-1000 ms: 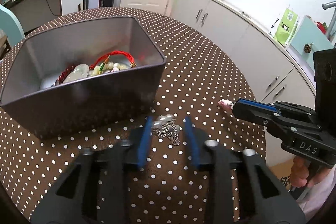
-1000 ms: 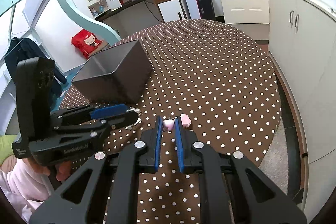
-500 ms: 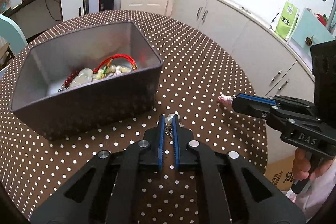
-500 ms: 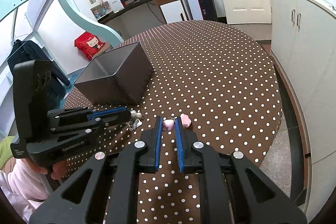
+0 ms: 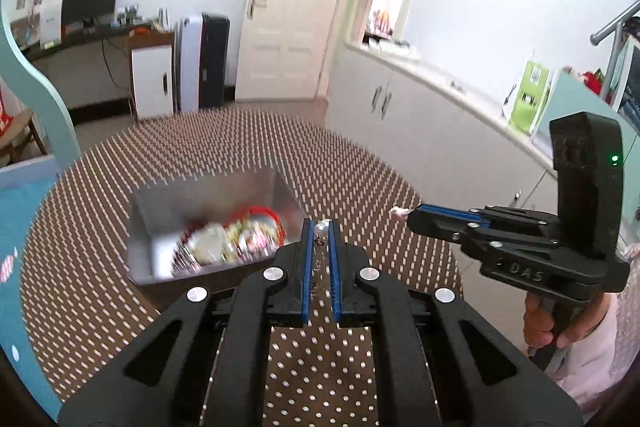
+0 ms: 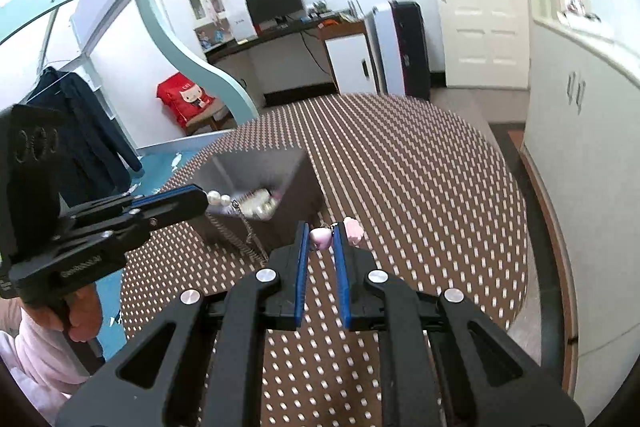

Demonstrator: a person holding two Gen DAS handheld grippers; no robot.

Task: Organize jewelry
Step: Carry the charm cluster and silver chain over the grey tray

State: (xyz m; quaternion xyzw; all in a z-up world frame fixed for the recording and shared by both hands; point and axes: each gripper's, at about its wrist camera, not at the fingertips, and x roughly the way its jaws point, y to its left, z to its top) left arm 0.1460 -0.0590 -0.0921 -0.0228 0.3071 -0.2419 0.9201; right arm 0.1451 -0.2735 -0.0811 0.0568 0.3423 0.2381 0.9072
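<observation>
Left gripper (image 5: 320, 227) clamped on pearl chain (image 6: 240, 223); right gripper (image 6: 321, 239) pinching pink charm (image 6: 321, 238); both undeposited; tin (image 5: 160, 203) part-filled.

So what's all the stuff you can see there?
Table: one, round, brown cloth with white dots.
Box: one, grey, open, on the table.
Jewelry in the box: a blurred heap, red, pale and green.
Pearl chain: one, white beads with silver chain hanging, in the left tongs.
Pink charms: two, one in the right tongs, one beside.
Left tongs: black and blue, shut.
Right tongs: black and blue, shut.
Hands: two, on the handles.
</observation>
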